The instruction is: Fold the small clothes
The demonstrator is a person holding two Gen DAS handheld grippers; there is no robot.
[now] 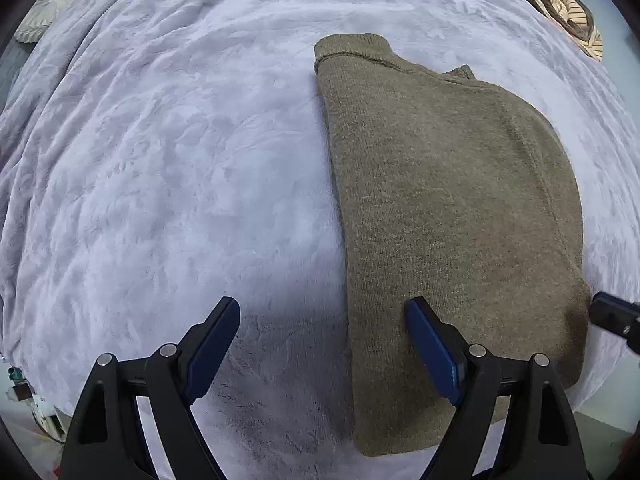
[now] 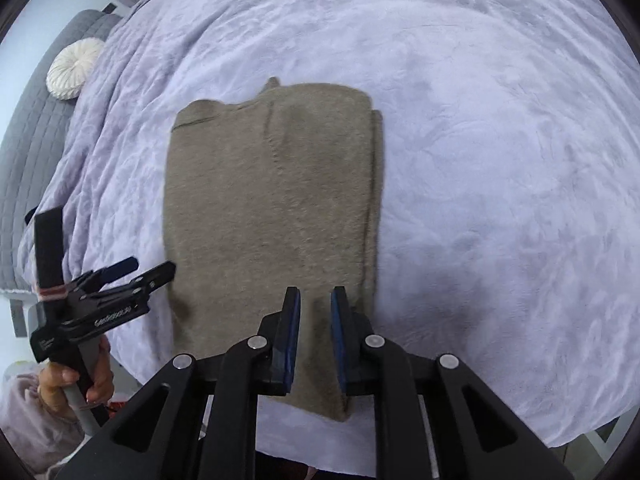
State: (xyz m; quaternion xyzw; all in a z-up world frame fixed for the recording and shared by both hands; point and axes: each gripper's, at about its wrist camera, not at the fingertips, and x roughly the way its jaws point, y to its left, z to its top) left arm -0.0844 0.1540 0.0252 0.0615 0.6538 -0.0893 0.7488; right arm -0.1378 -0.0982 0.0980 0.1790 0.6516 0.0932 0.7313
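Note:
An olive-brown knitted sweater [image 1: 448,200] lies folded into a long strip on a lavender fleece blanket [image 1: 180,160], collar at the far end. My left gripper [image 1: 324,312] is wide open above the sweater's near left edge, its right finger over the knit. In the right wrist view the sweater [image 2: 272,200] lies straight ahead. My right gripper [image 2: 316,300] hovers over the sweater's near end with its jaws a narrow gap apart and nothing between them. The left gripper [image 2: 148,268] shows at the left, by the sweater's near left corner, held by a hand.
A round white cushion [image 2: 74,68] rests on a grey quilted headboard [image 2: 32,140] at the far left. Striped cloth [image 1: 560,8] lies at the far right edge of the bed. The bed's near edge [image 2: 360,452] runs just below the sweater.

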